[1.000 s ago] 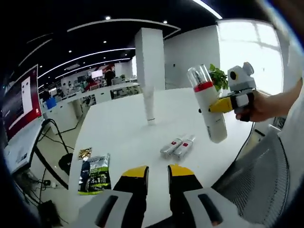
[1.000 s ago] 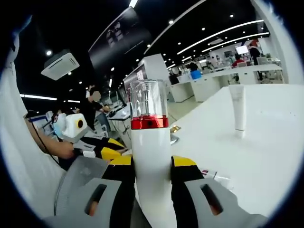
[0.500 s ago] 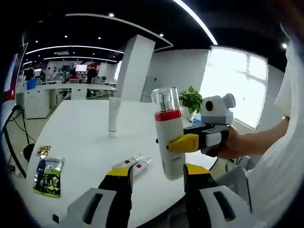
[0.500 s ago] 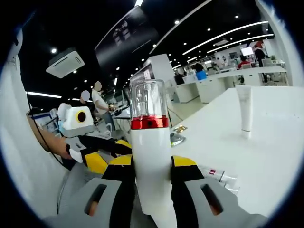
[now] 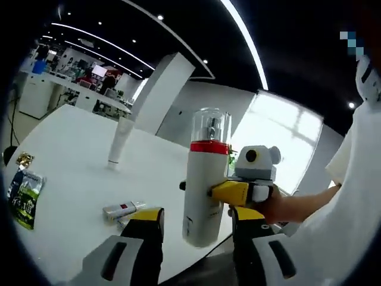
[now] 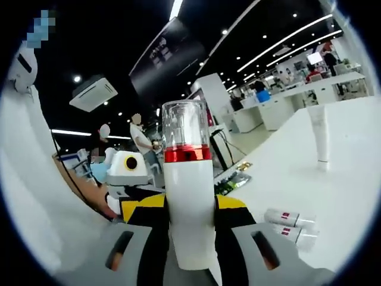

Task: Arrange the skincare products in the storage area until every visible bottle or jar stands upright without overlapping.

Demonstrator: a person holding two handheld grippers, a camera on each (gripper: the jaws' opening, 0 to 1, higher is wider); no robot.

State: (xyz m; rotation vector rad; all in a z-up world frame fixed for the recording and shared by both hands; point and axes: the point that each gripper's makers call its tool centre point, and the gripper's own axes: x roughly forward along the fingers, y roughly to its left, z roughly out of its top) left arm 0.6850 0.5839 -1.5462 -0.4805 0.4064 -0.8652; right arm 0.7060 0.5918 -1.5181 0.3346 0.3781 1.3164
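Observation:
A white bottle (image 5: 203, 185) with a red band and a clear cap is held upright in the air off the table's edge. My right gripper (image 6: 189, 206) is shut on the bottle (image 6: 187, 173) at mid-body, and comes into the left gripper view from the right as the right gripper (image 5: 229, 192). My left gripper (image 5: 196, 219) is open, its jaws standing either side of the bottle's lower end without touching it. A white tube (image 5: 117, 143) stands upright on the white table (image 5: 65, 137). Two small silver tubes (image 5: 122, 210) lie side by side near the table's edge.
A green packet (image 5: 24, 190) and a small gold packet (image 5: 24, 159) lie on the table's left part. In the right gripper view I see the left gripper (image 6: 128, 179), the upright tube (image 6: 321, 134), the lying tubes (image 6: 289, 220) and the green packet (image 6: 235, 180). Desks and people stand far behind.
The left gripper has closed in on the held bottle, so the bottle's lower end now lies between its open jaws. The right gripper keeps its grip on the bottle.

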